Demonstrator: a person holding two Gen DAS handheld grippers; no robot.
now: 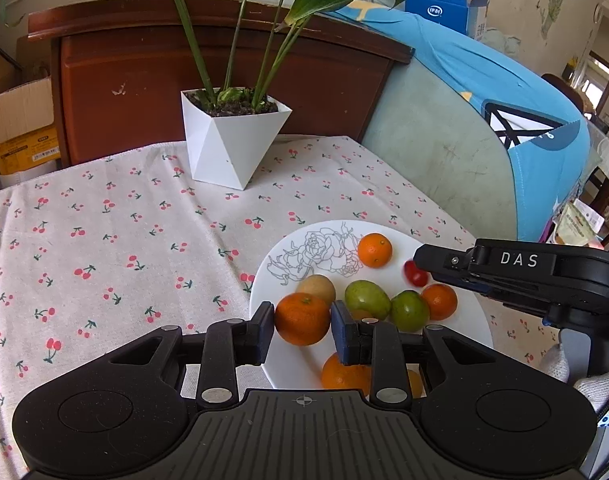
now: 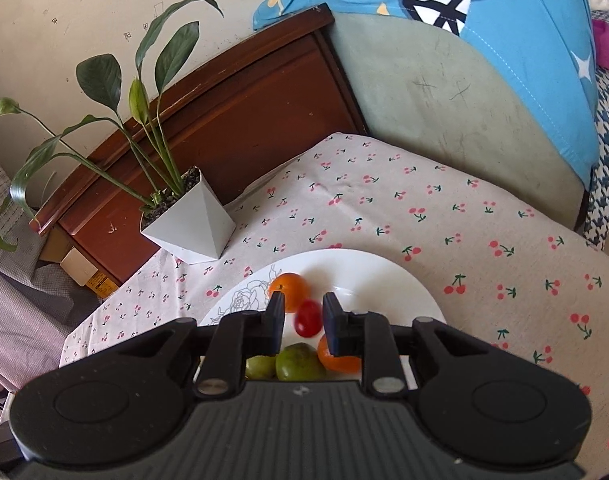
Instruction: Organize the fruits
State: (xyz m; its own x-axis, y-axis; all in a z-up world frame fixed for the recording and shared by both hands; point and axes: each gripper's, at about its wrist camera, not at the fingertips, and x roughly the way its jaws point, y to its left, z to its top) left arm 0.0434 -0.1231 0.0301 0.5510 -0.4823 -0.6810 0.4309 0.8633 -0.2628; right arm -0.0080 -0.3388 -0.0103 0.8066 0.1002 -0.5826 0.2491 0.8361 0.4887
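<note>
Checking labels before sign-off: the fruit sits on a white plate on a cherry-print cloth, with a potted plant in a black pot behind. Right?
The pot is white, not black, as the left wrist view shows. The fruit does sit on a white plate on the cherry-print cloth.

A: Setting? Looks domestic, a lived-in home room.

B: Agreed. Evidence: table under a cherry-print cloth [image 1: 104, 220], potted plant [image 1: 234, 136] in a white faceted pot, dark wooden headboard-like panel [image 1: 208, 76] behind.

A: Also a blue garment [image 1: 504, 92] draped over padded furniture, cardboard boxes [image 1: 20, 124] at the side, scuffed wall.
</note>
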